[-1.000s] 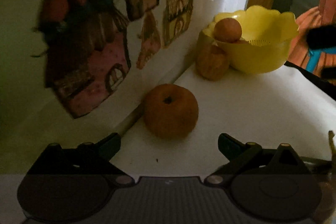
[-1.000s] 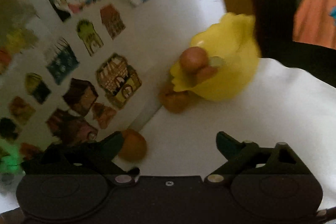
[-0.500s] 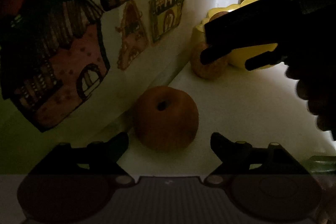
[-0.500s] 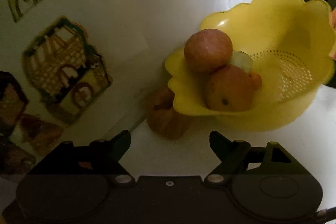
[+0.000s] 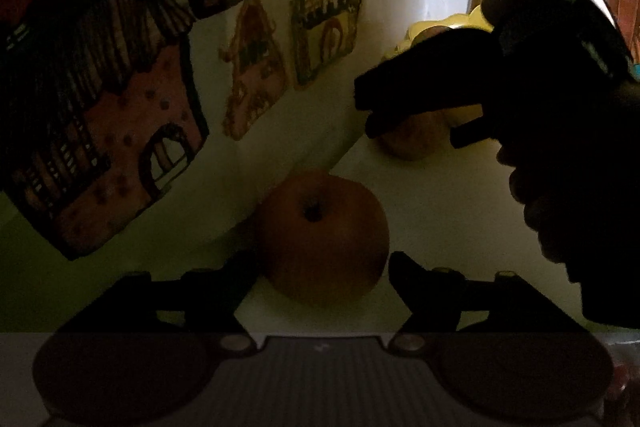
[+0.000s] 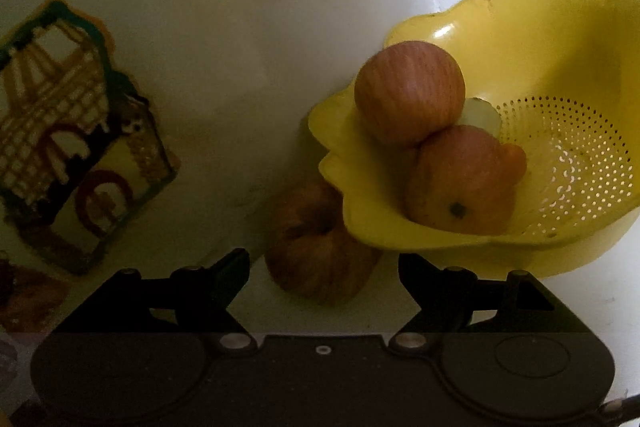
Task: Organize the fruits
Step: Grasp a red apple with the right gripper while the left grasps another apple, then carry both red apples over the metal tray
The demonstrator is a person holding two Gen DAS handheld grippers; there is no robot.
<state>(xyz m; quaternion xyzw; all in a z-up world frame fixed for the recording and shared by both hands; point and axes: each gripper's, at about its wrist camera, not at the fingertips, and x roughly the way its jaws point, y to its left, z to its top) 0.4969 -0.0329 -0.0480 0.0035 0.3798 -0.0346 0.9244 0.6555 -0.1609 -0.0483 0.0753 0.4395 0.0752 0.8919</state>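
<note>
Yellow colander (image 6: 560,39) rim overhangs an apple (image 6: 316,247) before the wide right claw (image 6: 324,267); left claw (image 5: 320,267) gapes too.

Colours, dim light, both wrist views
Colander bowl (image 6: 520,27) yellow, dotted hole pattern in base; top apple (image 6: 408,93) orange-red with fine stripes; apple (image 6: 320,255) beside the bowl darker red-brown; near apple (image 5: 324,239) orange-red; worktop (image 5: 460,207) white; wall (image 6: 240,7) off-white; house drawing (image 5: 116,143) pink, black outline
</note>
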